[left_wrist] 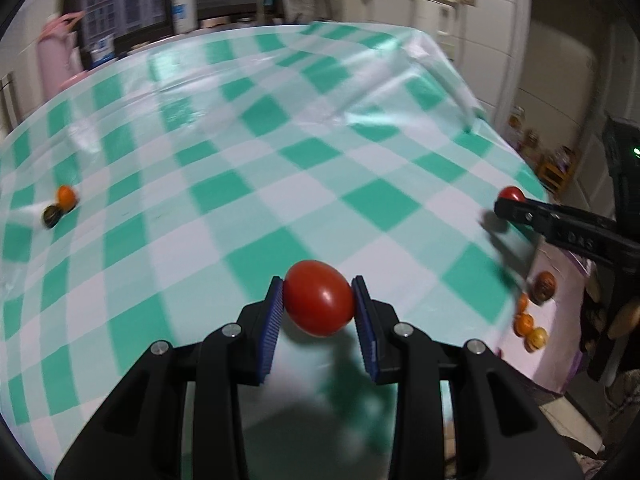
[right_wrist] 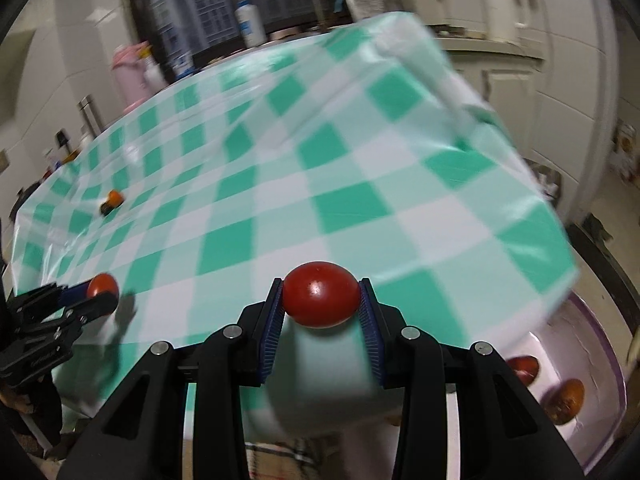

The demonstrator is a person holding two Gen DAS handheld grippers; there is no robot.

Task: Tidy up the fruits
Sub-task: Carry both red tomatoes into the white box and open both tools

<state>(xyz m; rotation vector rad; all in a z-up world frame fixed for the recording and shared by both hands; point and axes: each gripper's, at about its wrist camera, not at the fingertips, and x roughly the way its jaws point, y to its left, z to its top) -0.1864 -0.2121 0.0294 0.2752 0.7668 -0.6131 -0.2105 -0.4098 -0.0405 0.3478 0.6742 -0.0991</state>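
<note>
1. Left tool (left_wrist: 318,300): its blue pads pinch a red tomato (left_wrist: 319,298) across its sides, clear above the surface (left_wrist: 248,160). I hold it this way so the round fruit cannot roll out while I carry it.

2. Right tool (right_wrist: 321,300): it pinches a second tomato (right_wrist: 321,294) in the same side-on grip, also lifted off the surface. Both tools are loaded, which I judge lets me shift two fruits in one trip.

3. Surface: covered with a green-and-white check cloth; my landmark for what follows.

4. Tray (right_wrist: 600,360): pale, with a purple rim, set lower than the surface and just past its right edge. It holds several fruits, among them a dark red one (right_wrist: 524,368) and a brownish one (right_wrist: 566,400). My guess is that sorted fruit is gathered here, and that the two tomatoes belong in it.

5. Orange fruit (left_wrist: 66,196) and dark fruit (left_wrist: 52,216): touching each other, resting on the surface near its far left side, well apart from both tools. They look not yet sorted.

6. Progress: a judgement only. Part done, with fruit in the tray, two in my grip and two left on the surface.

7. Blur: the views are smeared, so finer detail of the tray fruits is unclear.
</note>
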